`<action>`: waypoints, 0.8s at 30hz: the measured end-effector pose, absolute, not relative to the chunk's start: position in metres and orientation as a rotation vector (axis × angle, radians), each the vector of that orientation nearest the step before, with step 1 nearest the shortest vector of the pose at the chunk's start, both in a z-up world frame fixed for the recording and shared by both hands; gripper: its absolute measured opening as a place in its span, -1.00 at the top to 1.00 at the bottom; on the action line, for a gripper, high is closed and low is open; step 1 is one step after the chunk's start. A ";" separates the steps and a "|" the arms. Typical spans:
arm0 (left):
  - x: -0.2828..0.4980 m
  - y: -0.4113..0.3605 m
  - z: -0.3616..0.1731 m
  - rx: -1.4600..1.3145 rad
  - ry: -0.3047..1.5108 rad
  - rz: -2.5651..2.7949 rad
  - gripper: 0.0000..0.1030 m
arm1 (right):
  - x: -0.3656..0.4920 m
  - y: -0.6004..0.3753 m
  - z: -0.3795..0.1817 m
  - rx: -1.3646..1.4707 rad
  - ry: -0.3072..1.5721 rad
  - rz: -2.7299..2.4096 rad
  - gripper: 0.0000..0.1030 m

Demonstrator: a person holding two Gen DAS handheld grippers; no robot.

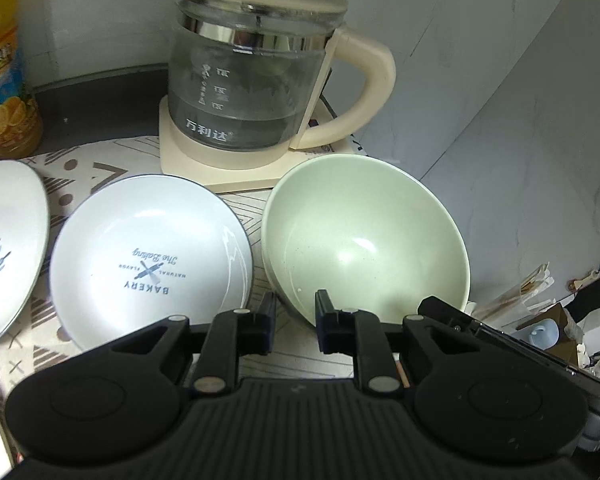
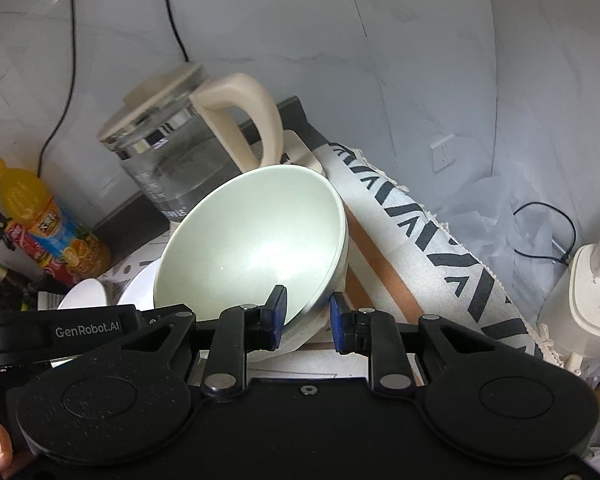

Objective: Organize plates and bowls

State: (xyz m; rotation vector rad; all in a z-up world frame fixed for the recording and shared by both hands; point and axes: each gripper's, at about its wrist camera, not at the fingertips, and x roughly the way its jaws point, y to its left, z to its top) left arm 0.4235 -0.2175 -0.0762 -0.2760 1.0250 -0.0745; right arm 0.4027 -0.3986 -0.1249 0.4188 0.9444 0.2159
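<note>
Both of my grippers clamp the rim of the pale green bowl: my left gripper pinches its near-left edge and my right gripper its near-right edge, so it hangs tilted ahead of the jaws. Left of my left jaws lies a white "Bakery" plate (another white plate further left), with the glass kettle beyond.
</note>
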 end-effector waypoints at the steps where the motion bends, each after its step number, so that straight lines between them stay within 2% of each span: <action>1: 0.420 -0.218 -0.074 -0.273 1.018 -0.073 0.65 | 0.400 -0.399 -0.123 0.418 0.938 0.220 0.55; 24: 0.345 -0.214 -0.032 -0.303 0.896 -0.021 0.65 | 0.343 -0.401 -0.080 0.382 0.829 0.303 0.55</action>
